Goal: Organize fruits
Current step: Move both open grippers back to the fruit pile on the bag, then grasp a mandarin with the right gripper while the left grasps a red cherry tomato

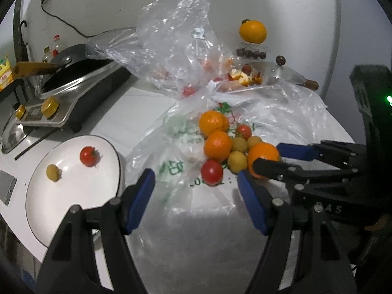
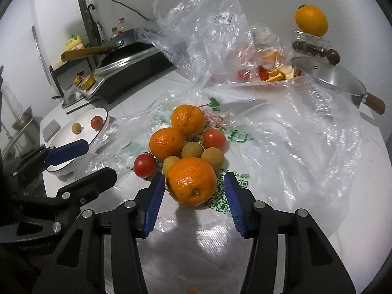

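Fruits (image 2: 186, 147) on bag: three oranges, two tomatoes, three yellow; both grippers (image 2: 193, 191) (image 1: 196, 191) open, empty-jawed.

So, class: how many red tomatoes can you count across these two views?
3 in plain view: one on the white plate, tomato; one at the pile's near-left edge; one at its far-right side. Reddish shapes inside the crumpled bag may be more.

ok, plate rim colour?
White plate with a thin dark rim; clearest in the left wrist view.
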Tool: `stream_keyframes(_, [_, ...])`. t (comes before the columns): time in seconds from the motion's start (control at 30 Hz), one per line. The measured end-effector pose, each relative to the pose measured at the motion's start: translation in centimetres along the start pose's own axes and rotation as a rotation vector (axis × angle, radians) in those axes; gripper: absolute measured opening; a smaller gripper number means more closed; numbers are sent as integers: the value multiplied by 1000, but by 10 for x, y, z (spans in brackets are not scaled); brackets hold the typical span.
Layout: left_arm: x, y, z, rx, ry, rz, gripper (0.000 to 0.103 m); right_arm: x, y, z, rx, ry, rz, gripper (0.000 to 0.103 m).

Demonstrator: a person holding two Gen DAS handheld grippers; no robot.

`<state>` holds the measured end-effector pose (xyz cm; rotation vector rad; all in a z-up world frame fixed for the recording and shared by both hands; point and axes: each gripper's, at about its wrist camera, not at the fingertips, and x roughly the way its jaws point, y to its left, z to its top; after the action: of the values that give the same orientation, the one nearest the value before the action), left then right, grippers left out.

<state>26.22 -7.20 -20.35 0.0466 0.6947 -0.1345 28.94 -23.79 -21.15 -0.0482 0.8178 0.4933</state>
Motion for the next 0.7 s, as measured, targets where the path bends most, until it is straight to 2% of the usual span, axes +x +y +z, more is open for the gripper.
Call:
stream_keyframes(0.07, [1,-3,1,15,-4,-1,71,3,-1,1,5,7,15,53])
stream_keyframes(0.23, [7,-10,3,54,7,2,50,11,-4,2,24,43,45,53])
stream_keyframes(0.33, [13,-13,3,71,22,-3,44,13,-8,3,37,52,61,49])
stream_keyframes(0.5, [21,-16,7,93,32,7,42,10,-15,2,68,41,85,48])
stream_keyframes(0.63, [29,-22,8,122,50,-1,33,3,-23,1,99,10,118,48])
stream_keyframes(0.7, [35,-25,8,134,63,1,32,1,-26,1,109,-2,132,48])
